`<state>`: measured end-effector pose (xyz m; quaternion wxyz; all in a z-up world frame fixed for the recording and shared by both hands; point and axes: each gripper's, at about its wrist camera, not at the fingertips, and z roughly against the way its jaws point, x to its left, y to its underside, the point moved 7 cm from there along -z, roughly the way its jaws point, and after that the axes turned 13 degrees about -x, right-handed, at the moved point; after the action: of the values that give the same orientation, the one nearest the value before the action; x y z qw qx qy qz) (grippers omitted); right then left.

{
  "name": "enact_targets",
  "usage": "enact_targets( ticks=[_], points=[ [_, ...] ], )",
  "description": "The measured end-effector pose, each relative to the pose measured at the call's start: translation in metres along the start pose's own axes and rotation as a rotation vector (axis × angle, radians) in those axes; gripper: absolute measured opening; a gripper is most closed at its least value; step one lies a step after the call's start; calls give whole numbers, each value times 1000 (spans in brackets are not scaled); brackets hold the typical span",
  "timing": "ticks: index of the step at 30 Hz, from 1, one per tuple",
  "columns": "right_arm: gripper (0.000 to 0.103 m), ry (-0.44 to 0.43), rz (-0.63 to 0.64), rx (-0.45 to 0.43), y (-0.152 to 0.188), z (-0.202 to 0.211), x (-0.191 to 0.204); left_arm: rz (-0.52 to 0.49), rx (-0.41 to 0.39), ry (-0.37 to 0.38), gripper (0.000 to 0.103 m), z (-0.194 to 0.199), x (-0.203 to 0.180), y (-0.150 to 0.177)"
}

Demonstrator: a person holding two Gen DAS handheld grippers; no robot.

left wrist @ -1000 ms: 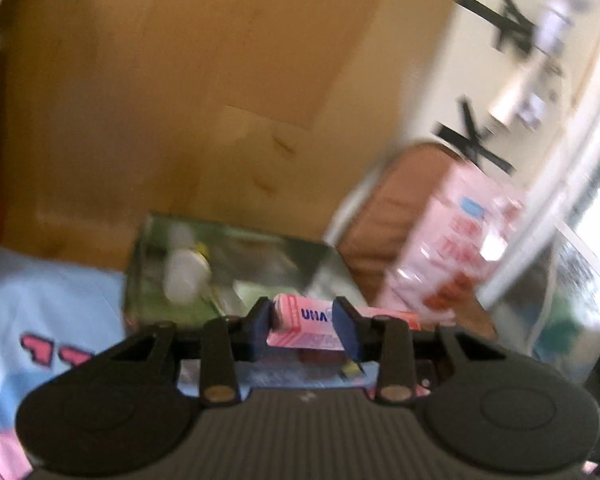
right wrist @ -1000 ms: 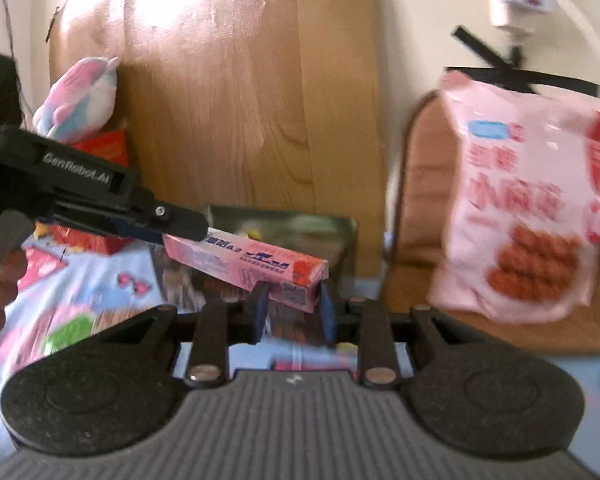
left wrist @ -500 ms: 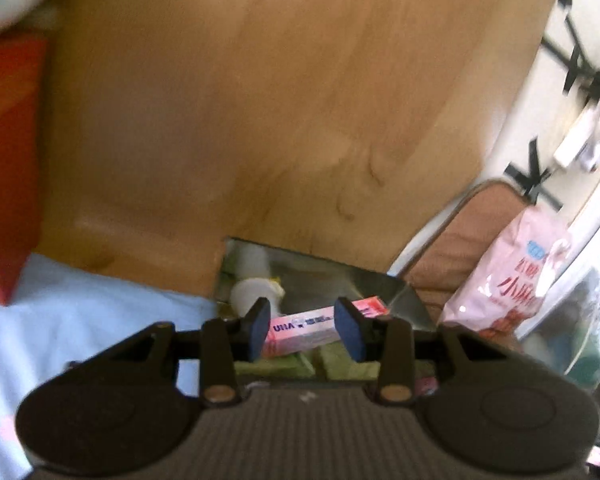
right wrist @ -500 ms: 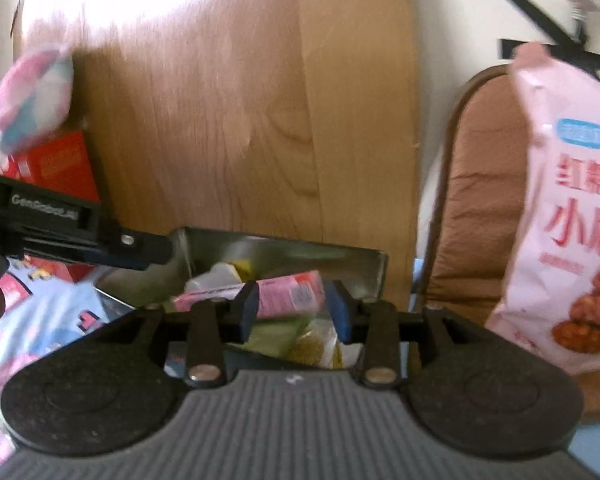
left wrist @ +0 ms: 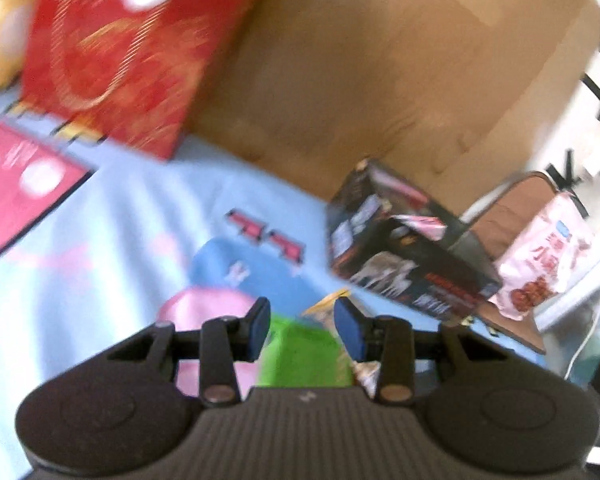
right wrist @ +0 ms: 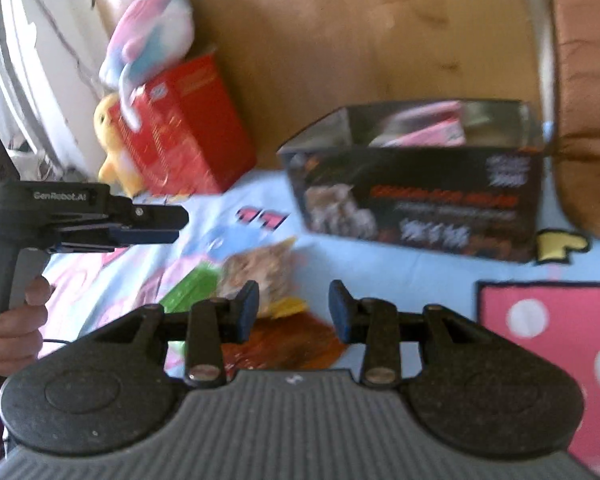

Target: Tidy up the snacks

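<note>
Both claws have let go of the long pink snack pack they pinched a second ago and have pulled back from the dark box. That pink pack [right wrist: 428, 128] now lies inside the open box [right wrist: 420, 204], upper right of the right view.

Left claw [left wrist: 302, 330] is spread and holds nothing. Right claw [right wrist: 293, 310] is spread too, and empty. Seen from the side at mid-left of the right view, the left claw hangs above the blue printed bedsheet [right wrist: 400, 276].

Judging by this, one drop is done and the next pick is starting. Loose snacks lie on the sheet: a green packet [left wrist: 304, 354] sits just below and between the left claw's fingers, and a brown crinkly bag [right wrist: 260, 270] lies just beyond the right claw, nearer its left finger. Next move calls for lowering over one packet and closing.
</note>
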<state>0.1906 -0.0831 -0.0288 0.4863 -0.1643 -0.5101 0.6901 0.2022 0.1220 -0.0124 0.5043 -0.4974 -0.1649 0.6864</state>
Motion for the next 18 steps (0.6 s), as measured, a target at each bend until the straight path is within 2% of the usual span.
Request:
enact_targets(
  ticks=[6,9,12,13,14,15,18],
  points=[
    [43,-30,85,-19,9,15,31,5,31,5,36,-3,9,16],
    [43,2,168,5,24,14,38,1,71,21,32,-7,3,29],
    [43,53,274,8,40,20,39,-60,69,30,32,0,-9,40],
    [46,82,318,-6,42,24,37,-64,82,48,32,3,-13,45],
    [57,116,343,-11,43,27,32,-62,99,76,32,7,-16,50],
    [60,142,339,-18,41,31,26,-59,112,100,32,10,-19,54],
    [60,182,274,-24,30,39,7,-55,115,135,32,23,-20,60]
  ],
)
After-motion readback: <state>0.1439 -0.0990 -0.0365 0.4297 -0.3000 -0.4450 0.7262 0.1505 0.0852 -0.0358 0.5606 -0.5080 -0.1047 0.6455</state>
